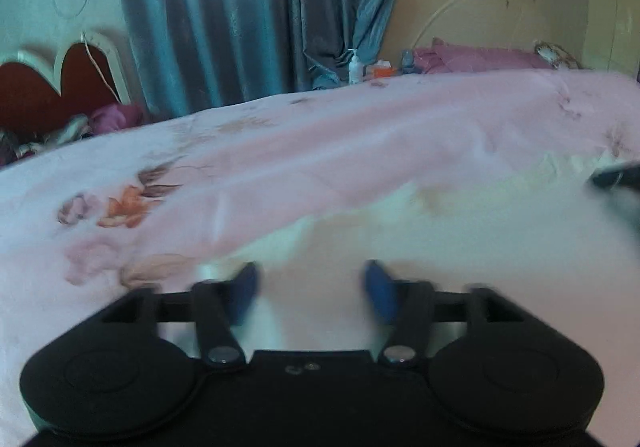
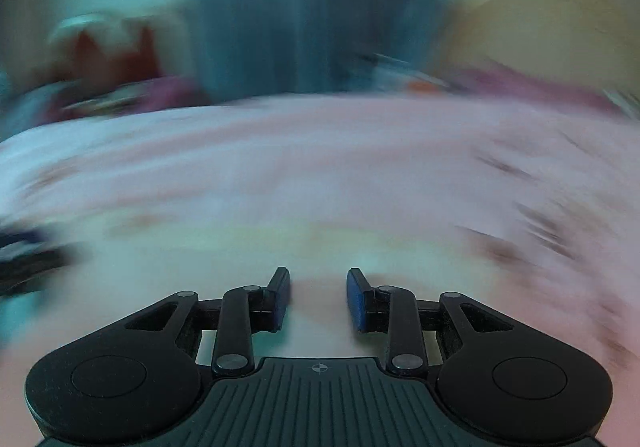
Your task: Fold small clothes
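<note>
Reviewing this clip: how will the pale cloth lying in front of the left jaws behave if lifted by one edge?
The pale cloth lies flat against the floral bedsheet, so it is probably thin and floppy and would drape when lifted. It looks light, likely sliding or bunching if pushed. Motion blur hides its edges, so its thickness stays uncertain.
</note>
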`<state>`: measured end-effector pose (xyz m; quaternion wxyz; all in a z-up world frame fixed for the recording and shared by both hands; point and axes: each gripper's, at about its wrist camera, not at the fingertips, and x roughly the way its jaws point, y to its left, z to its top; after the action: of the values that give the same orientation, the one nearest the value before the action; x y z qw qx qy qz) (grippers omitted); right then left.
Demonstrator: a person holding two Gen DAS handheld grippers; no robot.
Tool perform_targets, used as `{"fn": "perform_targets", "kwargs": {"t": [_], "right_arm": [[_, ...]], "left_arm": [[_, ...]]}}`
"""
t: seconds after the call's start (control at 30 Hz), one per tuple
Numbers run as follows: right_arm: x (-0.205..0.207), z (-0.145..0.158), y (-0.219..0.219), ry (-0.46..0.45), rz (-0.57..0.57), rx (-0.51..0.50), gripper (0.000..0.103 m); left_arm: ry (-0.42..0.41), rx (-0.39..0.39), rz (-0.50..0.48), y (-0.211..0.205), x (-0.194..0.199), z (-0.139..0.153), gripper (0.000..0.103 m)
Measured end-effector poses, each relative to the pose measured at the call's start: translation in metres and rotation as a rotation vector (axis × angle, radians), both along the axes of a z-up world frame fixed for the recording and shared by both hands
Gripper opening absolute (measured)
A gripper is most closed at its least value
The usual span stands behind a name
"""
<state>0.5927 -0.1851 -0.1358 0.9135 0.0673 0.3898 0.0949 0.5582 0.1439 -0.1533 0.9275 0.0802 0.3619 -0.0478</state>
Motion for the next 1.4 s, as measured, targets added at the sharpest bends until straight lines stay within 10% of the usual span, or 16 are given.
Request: {"fn": "perform_targets", "kwargs": {"t": [0.13, 0.23, 0.4, 0.67, 0.9, 1.4], "right_arm": [[-0.012, 0.027, 0.002, -0.05, 0.02, -0.034, 0.028], [-0.042, 0.041, 0.028, -0.119, 0.12, 0.008, 0.067], [-0.068, 0.018, 0.068, -0.046, 0.285, -0.043, 0.04], [-0.075, 0.018, -0.008, -0.005, 0.055, -0.095, 0.04], [-0.129, 0.023, 0.061, -0.043, 0.294, -0.129, 0.04], [-0.218, 0.021, 0.079, 0.019, 0.345, -0.051, 0.04]], "left_arm": [[-0.039, 0.0, 0.024, -0.001, -0.009, 0.02, 0.062], [-0.062, -0.108, -0.003, -0.023, -0.024, 0.034, 0.062], [0.009, -0.169, -0.06, -0.067, -0.039, 0.015, 0.063], [-0.006, -0.12, 0.048, -0.029, -0.063, 0.014, 0.061], [0.004, -0.116, -0.065, -0.09, -0.09, 0.02, 0.065], [0.044, -0.173, 0.0, -0.094, -0.179, 0.009, 0.064]]}}
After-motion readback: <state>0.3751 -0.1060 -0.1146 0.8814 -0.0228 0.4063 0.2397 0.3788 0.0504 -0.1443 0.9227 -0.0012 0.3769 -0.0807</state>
